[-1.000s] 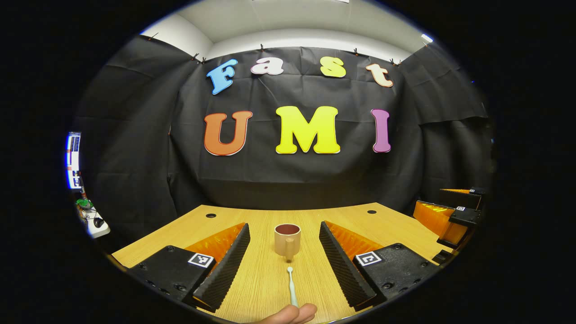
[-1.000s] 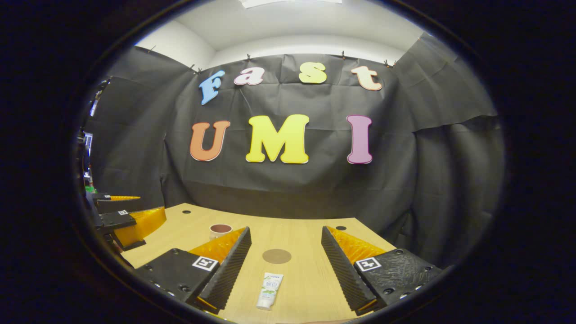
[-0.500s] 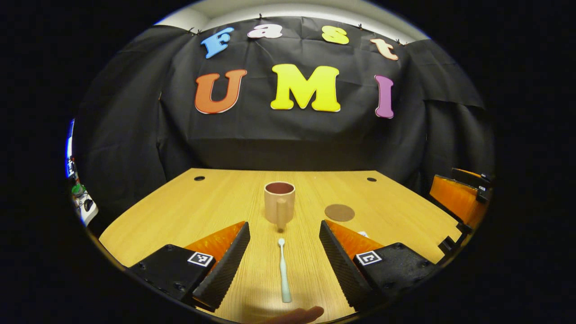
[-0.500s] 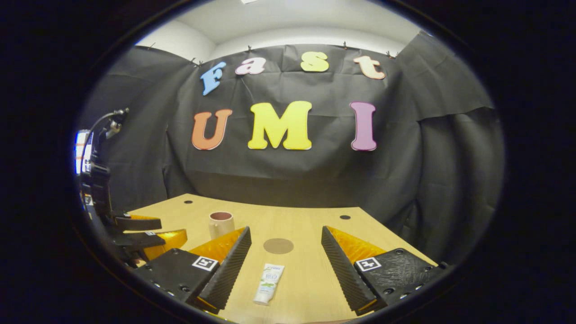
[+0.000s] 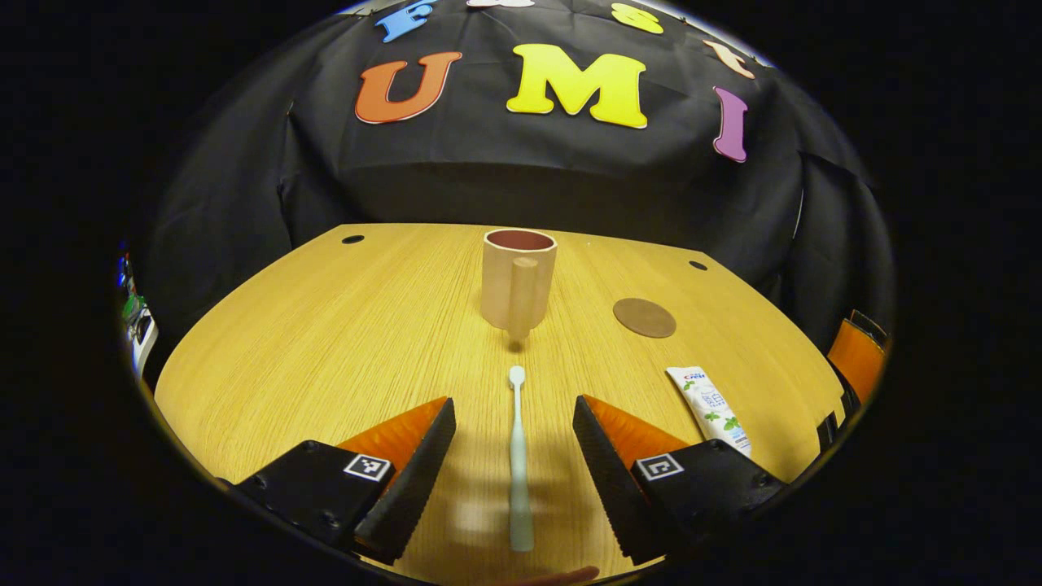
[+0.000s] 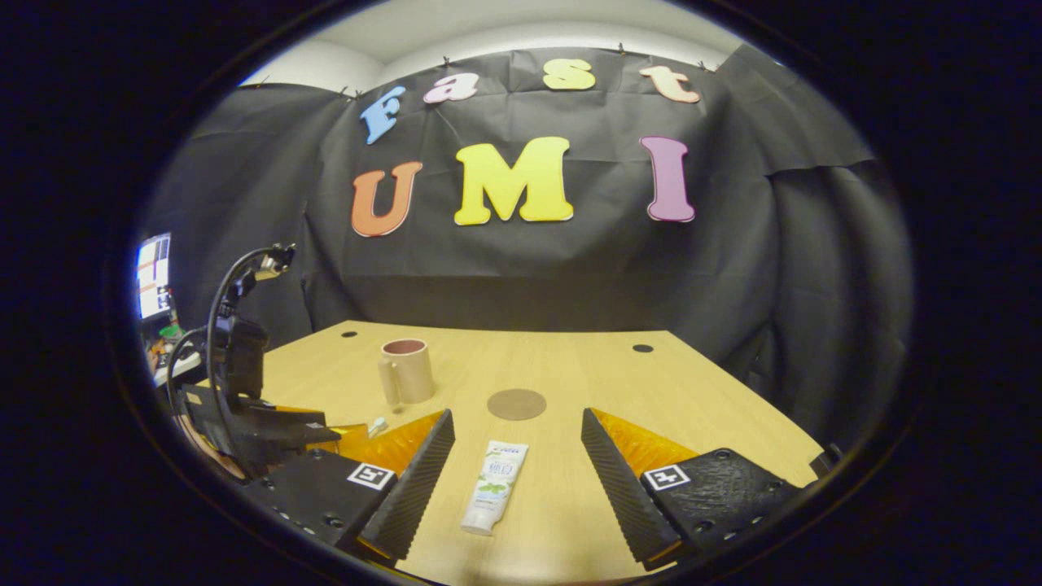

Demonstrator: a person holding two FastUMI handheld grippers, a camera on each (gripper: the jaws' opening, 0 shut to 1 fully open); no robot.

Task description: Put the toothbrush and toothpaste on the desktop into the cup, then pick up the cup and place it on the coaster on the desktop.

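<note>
Both tongs hung wide above the wooden counter (image 5: 326, 325).
Left tongs (image 5: 513, 488) straddled the pale slim toothbrush (image 5: 518, 464); right tongs (image 6: 514, 480) straddled the white toothpaste tube (image 6: 496, 486).

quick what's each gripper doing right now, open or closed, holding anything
Left gripper: open, holding nothing; the toothbrush lies on the table between its fingers.
Right gripper: open, holding nothing; the toothpaste lies between its fingers.

The desk (image 5: 326, 325) is pale, matt wood with fine straight grain, the cup (image 5: 518, 279) looks like matt, smooth ceramic, the coaster (image 5: 644, 317) is dull brown, the toothbrush (image 5: 518, 456) is smooth plastic, the toothpaste (image 6: 496, 485) tube is slightly glossy, and the wall (image 6: 529, 268) is creased matt cloth.
</note>
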